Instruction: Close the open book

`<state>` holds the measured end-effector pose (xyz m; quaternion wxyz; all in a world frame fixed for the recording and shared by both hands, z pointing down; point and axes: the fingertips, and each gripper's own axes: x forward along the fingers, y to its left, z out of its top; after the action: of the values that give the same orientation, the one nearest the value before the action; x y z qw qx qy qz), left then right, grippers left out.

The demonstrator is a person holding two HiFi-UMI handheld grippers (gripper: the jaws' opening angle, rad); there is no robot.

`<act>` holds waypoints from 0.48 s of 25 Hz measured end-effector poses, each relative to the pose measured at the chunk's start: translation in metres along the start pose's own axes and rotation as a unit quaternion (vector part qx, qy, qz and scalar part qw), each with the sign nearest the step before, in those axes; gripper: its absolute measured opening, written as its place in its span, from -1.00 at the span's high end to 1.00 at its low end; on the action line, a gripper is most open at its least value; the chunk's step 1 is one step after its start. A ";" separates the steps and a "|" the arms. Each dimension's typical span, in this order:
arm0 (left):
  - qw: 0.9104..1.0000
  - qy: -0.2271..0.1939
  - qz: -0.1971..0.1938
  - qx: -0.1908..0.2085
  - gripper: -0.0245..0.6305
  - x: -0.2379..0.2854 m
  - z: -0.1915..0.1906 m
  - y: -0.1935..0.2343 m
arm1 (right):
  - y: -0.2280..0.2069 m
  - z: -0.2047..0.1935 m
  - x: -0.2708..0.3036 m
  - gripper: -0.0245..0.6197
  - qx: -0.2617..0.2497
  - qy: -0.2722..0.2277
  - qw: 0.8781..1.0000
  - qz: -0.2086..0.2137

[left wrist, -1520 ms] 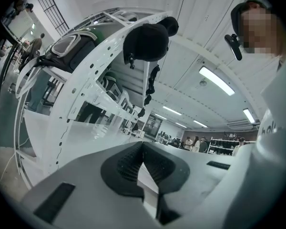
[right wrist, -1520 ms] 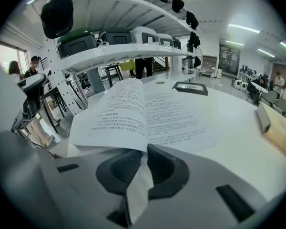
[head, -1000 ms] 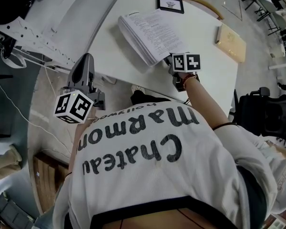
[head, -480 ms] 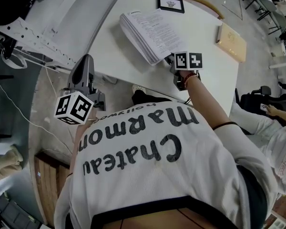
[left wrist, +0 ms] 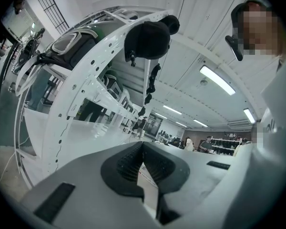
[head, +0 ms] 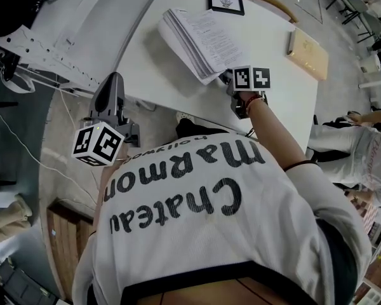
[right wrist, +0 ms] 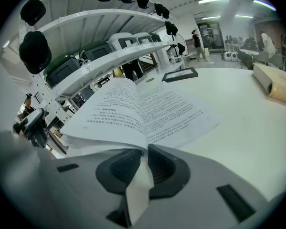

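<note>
Gripping open book's (head: 200, 37) near page edge with right tool (head: 227, 80); spine straight ahead; left tool (head: 116, 80) clamped shut, off bench (head: 279, 91).

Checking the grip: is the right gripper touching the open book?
Touching. The right gripper view shows the right gripper pinching a page of the open book between its jaws.
</note>
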<state>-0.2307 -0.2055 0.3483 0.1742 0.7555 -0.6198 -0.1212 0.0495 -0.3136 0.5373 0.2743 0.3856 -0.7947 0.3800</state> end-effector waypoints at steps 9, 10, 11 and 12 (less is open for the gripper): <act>1.000 0.002 -0.003 0.000 0.85 0.000 0.001 0.001 | 0.000 0.001 0.000 0.75 0.001 -0.002 1.000 -0.003; 1.000 0.003 -0.003 0.001 0.85 0.000 0.001 0.001 | 0.000 0.000 0.000 0.75 0.004 -0.001 1.000 -0.003; 1.000 0.003 -0.003 0.001 0.85 0.000 0.001 0.001 | 0.000 0.000 0.000 0.75 0.007 -0.001 1.000 -0.002; 1.000 0.003 -0.003 0.001 0.85 0.000 0.001 0.001 | 0.000 0.000 0.000 0.75 0.011 -0.001 1.000 -0.001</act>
<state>-0.2321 -0.2060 0.3475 0.1750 0.7582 -0.6168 -0.1190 0.0495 -0.3136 0.5375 0.2697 0.3894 -0.7904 0.3884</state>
